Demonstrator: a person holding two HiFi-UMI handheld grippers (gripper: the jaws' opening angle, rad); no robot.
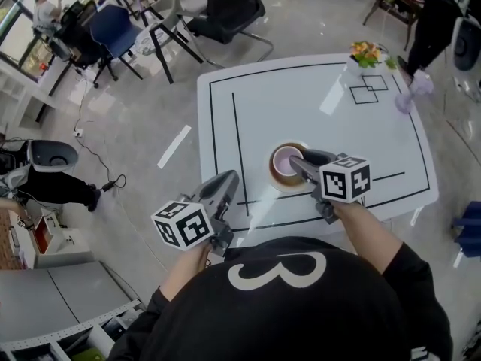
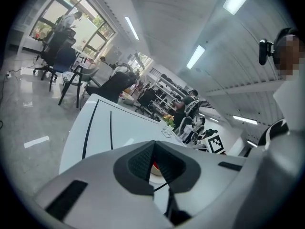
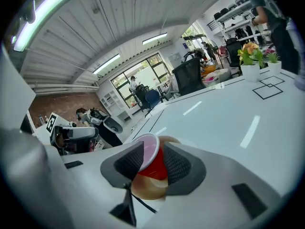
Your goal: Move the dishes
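Note:
A red cup with a pale pink inside [image 1: 286,161] stands on a brown saucer [image 1: 275,177] near the front edge of the white table [image 1: 301,104]. My right gripper [image 1: 297,164] reaches the cup from the near right. In the right gripper view its jaws [image 3: 153,159] are closed on the cup [image 3: 155,163], the pads against its wall and rim, with the saucer [image 3: 148,187] below. My left gripper [image 1: 228,179] hovers at the table's near-left edge, shut with nothing in it. Its view shows the shut gripper [image 2: 154,147] with a sliver of the red cup [image 2: 155,167] beyond it.
Black tape lines and two overlapping squares [image 1: 368,90] mark the tabletop. A small flower pot [image 1: 366,53] stands at the far right corner, and a person [image 1: 432,21] stands beside it. Office chairs [image 1: 225,10] are beyond the table, a bin [image 1: 52,156] on the left floor.

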